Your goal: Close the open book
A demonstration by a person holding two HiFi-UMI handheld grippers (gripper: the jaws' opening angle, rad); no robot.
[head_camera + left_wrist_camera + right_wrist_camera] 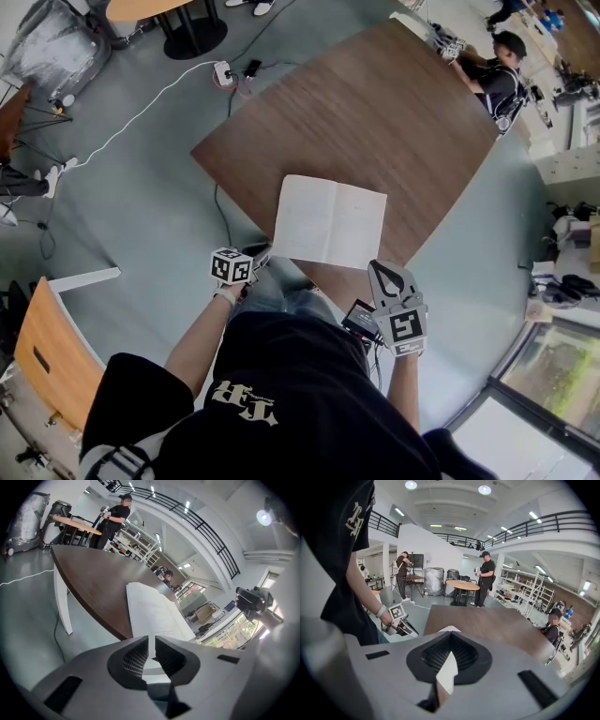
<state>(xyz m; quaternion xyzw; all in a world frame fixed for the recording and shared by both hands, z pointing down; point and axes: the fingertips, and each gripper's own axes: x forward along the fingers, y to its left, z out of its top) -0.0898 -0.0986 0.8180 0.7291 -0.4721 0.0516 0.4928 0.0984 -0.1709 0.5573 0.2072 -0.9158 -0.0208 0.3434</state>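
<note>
Left gripper view is showing the left hand-held gripper (151, 641) standing a narrow slit apart, with the white near corner of the open book (154, 613) sitting in the slit and the pads seemingly not pressing it. The right hand-held gripper (450, 634) is pinching the book's other near corner, paper running between its closed tips. The book is lying spread at the near corner of the table (375, 112), its left corner hanging past the edge. Lifting by a single leaf is probably risking a crease or tear, and any tug toward the person is risking dragging the book off. Bare tabletop is lying open beyond it, while the person's body is crowding the near side.
</note>
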